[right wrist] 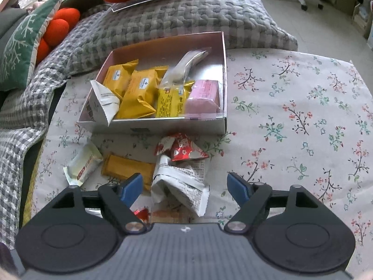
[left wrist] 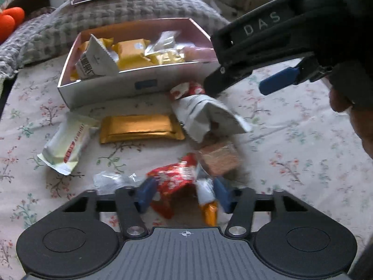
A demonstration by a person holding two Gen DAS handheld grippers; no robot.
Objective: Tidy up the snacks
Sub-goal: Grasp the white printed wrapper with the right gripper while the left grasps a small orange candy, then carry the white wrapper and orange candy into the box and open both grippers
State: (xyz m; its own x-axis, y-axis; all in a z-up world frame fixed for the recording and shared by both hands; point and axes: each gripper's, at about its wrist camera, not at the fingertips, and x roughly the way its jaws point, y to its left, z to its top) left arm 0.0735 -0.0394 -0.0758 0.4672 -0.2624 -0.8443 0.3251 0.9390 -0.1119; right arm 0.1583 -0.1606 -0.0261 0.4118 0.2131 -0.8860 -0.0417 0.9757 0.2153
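Observation:
An open white box (left wrist: pixel 105 91) (right wrist: pixel 163 126) holds several yellow packets, a white pouch and a pink packet (right wrist: pixel 205 95). In front of it lie a gold bar (left wrist: pixel 139 128) (right wrist: pixel 126 168), a white-and-red bar (left wrist: pixel 67 144) (right wrist: pixel 84 163), a small red packet (left wrist: pixel 186 89) (right wrist: pixel 181 149), a crumpled white pouch (left wrist: pixel 209 114) (right wrist: pixel 179 182) and a brown cracker pack (left wrist: pixel 219 158). My left gripper (left wrist: pixel 184 194) has its blue fingers against a red snack packet (left wrist: pixel 174 182) and a white-orange wrapper (left wrist: pixel 207 200). My right gripper (right wrist: pixel 184 186) (left wrist: pixel 235 91) hovers open over the white pouch.
Everything lies on a floral sheet (right wrist: pixel 291 116). A grey knitted blanket (right wrist: pixel 186 16) rises behind the box, with orange cushions (right wrist: pixel 60 25) and a green pillow (right wrist: pixel 21 46) at the left. A clear wrapper (left wrist: pixel 109 179) sits near my left fingers. A hand (left wrist: pixel 349 107) shows at the right edge.

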